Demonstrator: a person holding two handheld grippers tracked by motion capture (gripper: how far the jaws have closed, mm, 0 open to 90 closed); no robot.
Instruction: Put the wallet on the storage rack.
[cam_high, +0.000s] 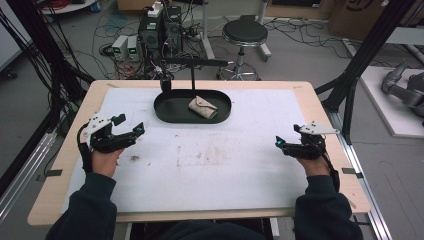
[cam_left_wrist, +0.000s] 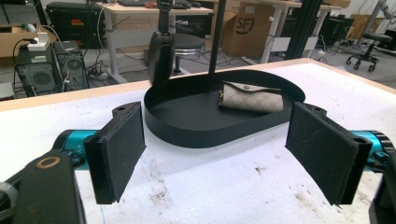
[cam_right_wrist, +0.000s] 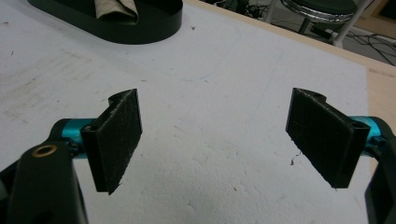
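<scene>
A white, stained mat covers the wooden table (cam_high: 320, 107), with cables and a stool on the floor beyond. Near the front edge, the left gripper (cam_high: 131, 131) and right gripper (cam_high: 283, 144) hover apart — both with jaws spread wide, holding nothing. Farther off, by the back edge, a black oval tray (cam_high: 167, 112) holds a small beige patterned pouch (cam_high: 202, 107), its long axis running roughly along the tray's. The pouch lies ahead of both grippers — the left looks somewhat nearer.
</scene>
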